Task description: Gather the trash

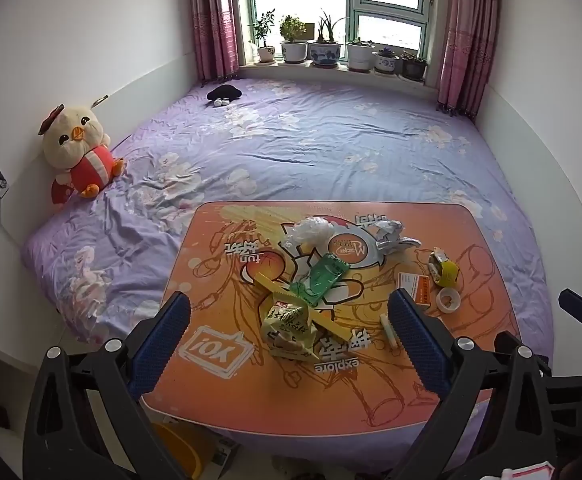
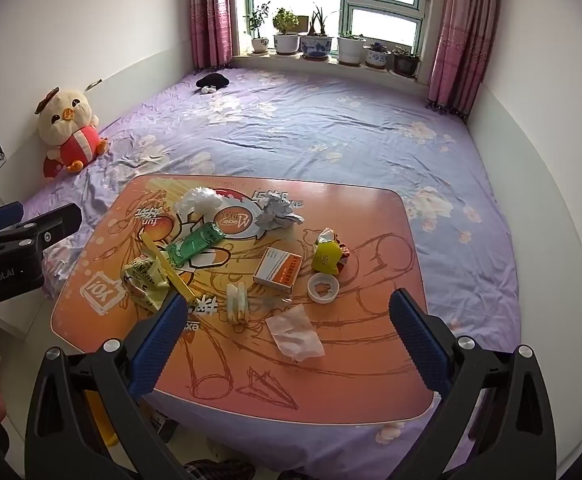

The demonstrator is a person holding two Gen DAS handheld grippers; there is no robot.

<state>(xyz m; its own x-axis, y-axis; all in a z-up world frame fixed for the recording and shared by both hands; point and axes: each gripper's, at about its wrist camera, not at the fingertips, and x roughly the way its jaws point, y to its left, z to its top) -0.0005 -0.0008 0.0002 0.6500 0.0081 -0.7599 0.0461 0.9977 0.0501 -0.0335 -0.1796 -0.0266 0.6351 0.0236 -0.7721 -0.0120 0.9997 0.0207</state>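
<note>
Left wrist view: left gripper (image 1: 289, 334), jaws spread wide and holding nothing, above the near edge of the orange surface (image 1: 219, 392) standing on a purple bed (image 1: 331, 140). Trash on it: yellow-green snack bag (image 1: 287, 330), green wrapper (image 1: 323, 278), white plastic wad (image 1: 309, 230), crumpled paper (image 1: 391, 234), yellow wrapper (image 1: 445, 270), small box (image 1: 415, 286), tape roll (image 1: 448, 300). Right wrist view: right gripper (image 2: 289, 326), jaws likewise spread and empty, over a clear plastic scrap (image 2: 295, 332). Plush chick (image 2: 69, 132) against the wall.
</note>
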